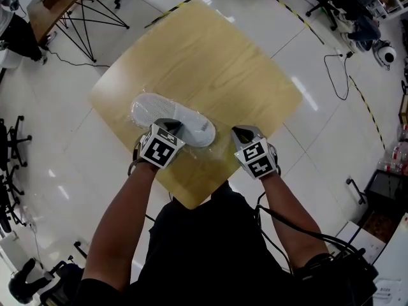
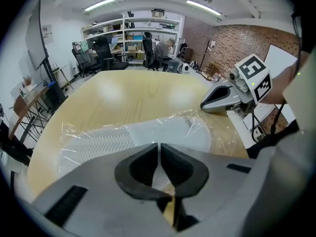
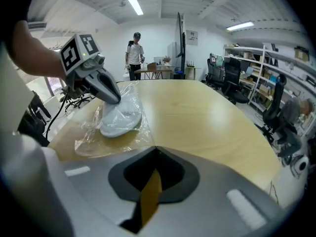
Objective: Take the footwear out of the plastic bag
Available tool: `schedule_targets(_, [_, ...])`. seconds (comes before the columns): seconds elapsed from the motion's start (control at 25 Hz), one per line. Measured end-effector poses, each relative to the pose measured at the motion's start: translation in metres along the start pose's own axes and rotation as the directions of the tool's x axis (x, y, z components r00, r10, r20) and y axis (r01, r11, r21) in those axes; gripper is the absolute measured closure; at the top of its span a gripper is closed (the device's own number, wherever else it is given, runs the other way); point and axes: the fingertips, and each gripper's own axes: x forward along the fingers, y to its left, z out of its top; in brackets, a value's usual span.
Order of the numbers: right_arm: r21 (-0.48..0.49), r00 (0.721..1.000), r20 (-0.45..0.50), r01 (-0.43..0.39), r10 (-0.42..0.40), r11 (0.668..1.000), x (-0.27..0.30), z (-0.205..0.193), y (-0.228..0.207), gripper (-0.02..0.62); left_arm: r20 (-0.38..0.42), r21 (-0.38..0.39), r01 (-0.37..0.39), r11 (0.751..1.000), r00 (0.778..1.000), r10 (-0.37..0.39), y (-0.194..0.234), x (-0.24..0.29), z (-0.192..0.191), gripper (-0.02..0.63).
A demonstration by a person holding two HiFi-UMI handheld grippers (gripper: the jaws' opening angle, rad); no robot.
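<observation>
Clear plastic bag (image 1: 218,150) is hard to trace; can't tell if my left gripper (image 1: 167,125), jaws together, pinches the film. White slipper (image 1: 182,116) inside the bag, centre frame, at its tip. My right gripper (image 1: 242,132) is closed and empty at the bag's right edge.

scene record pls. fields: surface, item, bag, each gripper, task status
surface: wooden table
item: white slipper, lying inside the bag
bag: clear plastic bag, flat on the table
left gripper: jaws together, tip at the bag over the slipper; grip on the film unclear
right gripper: jaws shut, nothing between them, by the bag's edge
task status: slipper not yet out
</observation>
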Motion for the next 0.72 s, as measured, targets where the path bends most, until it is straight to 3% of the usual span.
schedule_targets(0.16, [0.018, 0.999, 0.019, 0.049, -0.05, 0.999, -0.033, 0.007, -0.001, 0.592, 0.004, -0.008, 0.01, 1.0, 1.0, -0.01, -0.002, 0.0, 0.004, 0.581])
schedule_targets(0.32, [-0.053, 0.992, 0.071, -0.097, 0.101, 0.994, -0.03, 0.031, 0.069, 0.592, 0.004, -0.013, 0.008, 1.0, 1.0, -0.008, -0.002, 0.0, 0.003, 0.584])
schedule_targets(0.48, [-0.145, 0.988, -0.024, -0.153, 0.151, 0.978, -0.007, -0.003, 0.112, 0.591, -0.002, -0.025, 0.008, 1.0, 1.0, -0.009, -0.003, 0.001, 0.004, 0.586])
schedule_targets(0.72, [-0.036, 0.989, -0.049, -0.142, 0.141, 0.989, -0.035, -0.048, 0.113, 0.591, 0.012, -0.03, 0.001, 1.0, 1.0, 0.0, -0.001, 0.0, 0.005, 0.586])
